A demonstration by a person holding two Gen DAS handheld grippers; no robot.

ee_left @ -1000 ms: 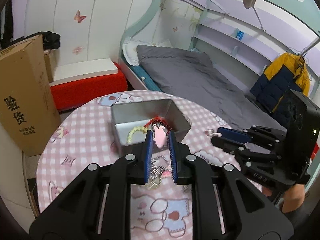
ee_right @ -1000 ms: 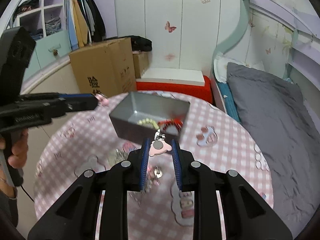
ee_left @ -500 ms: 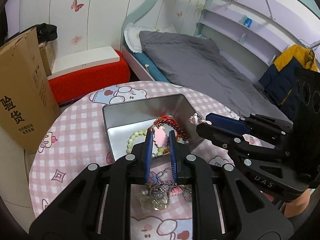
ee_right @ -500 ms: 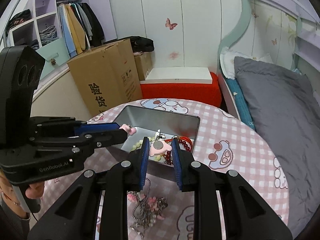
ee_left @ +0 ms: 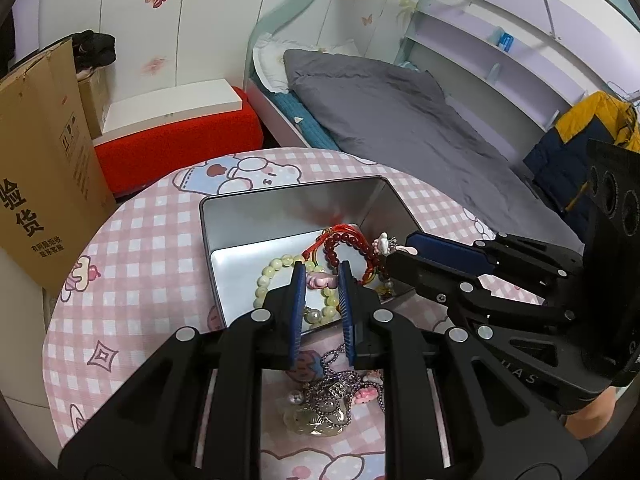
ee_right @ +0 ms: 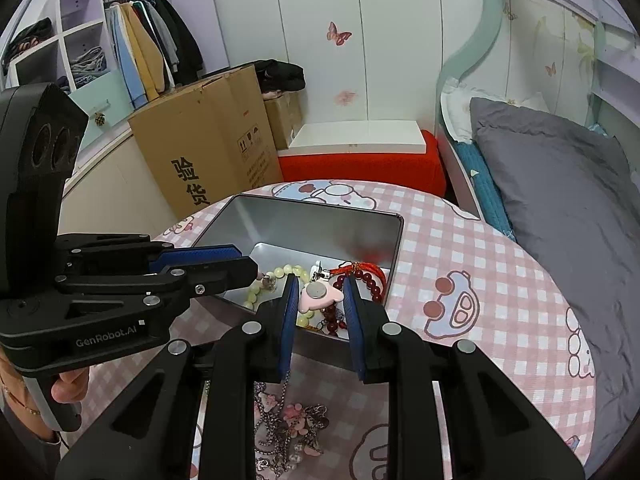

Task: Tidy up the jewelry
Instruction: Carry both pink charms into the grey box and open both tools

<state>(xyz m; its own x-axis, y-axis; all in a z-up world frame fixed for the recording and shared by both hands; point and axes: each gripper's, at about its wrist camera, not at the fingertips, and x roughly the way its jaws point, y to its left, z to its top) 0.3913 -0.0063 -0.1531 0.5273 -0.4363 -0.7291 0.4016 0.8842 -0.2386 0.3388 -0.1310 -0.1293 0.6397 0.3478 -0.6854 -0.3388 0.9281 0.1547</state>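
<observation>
Tin (ee_left: 280,216) sits open on my pink checked tablecloth (ee_left: 140,240), with a pale green bead bracelet (ee_left: 268,276) and a red bead bracelet (ee_left: 352,242) lying inside. Above it, my left gripper (ee_left: 321,282) is pinched on a small pink charm (ee_left: 320,280), and my right gripper (ee_right: 320,294) is closed on a pink clip (ee_right: 318,295). A tangle of chains (ee_left: 340,392) lies on the cloth just in front of the tin, with a cardboard box (ee_right: 212,140) and bed (ee_right: 560,184) beyond.

Both wrist cams close, angled down over tin (ee_left: 288,208) (ee_right: 320,216); shared: tin, table, each other's gripper.
</observation>
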